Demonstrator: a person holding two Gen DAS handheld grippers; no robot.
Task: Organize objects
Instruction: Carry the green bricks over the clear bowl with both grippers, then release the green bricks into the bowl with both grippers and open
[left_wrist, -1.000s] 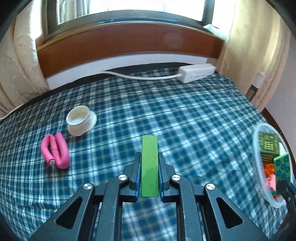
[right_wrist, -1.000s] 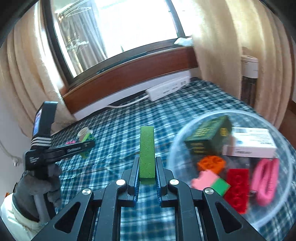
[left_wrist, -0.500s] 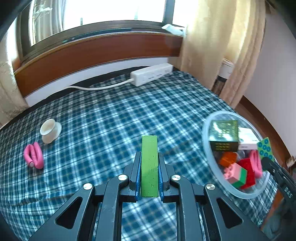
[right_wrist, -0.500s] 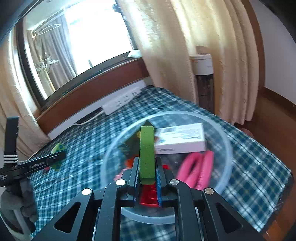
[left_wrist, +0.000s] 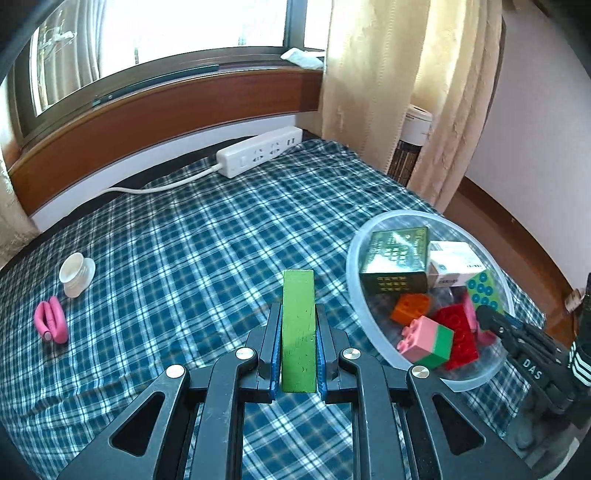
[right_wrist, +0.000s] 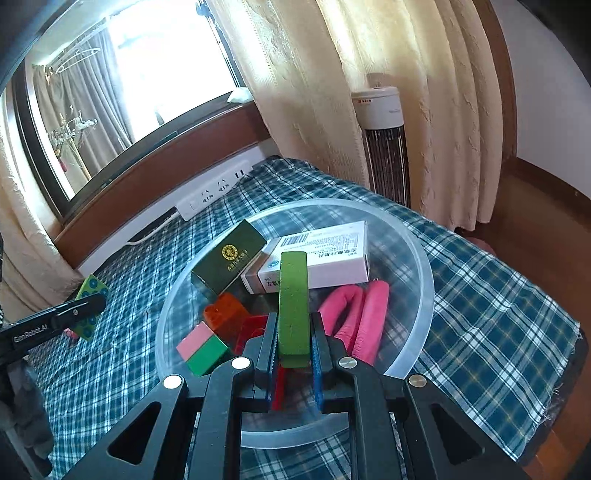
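Over the clear bowl (right_wrist: 421, 258) at the right end of the bed's blue plaid cover (left_wrist: 184, 258), the right tongs (right_wrist: 293, 332) are hovering, pinching a green block (right_wrist: 293, 302) upright between their blue pads. Inside the bowl are lying a dark green box (right_wrist: 229, 258), a white box (right_wrist: 325, 254) leaning against it, an orange brick (right_wrist: 225, 314), a pink-and-green brick (right_wrist: 203, 349), a red brick (left_wrist: 458, 332) and a pink looped clip (right_wrist: 358, 314). The left tongs (left_wrist: 298, 332) are pressed together on a second green block (left_wrist: 298, 325) above the cover, just left of the bowl. In the right wrist view, the item in the left tongs is showing a face with blue circles. Well apart, at the left side of the bed, a small white cup (left_wrist: 75, 275) is sitting near another pink clip (left_wrist: 51, 320). By the window sill, a white power strip (left_wrist: 258, 155) is resting on the cover's far edge
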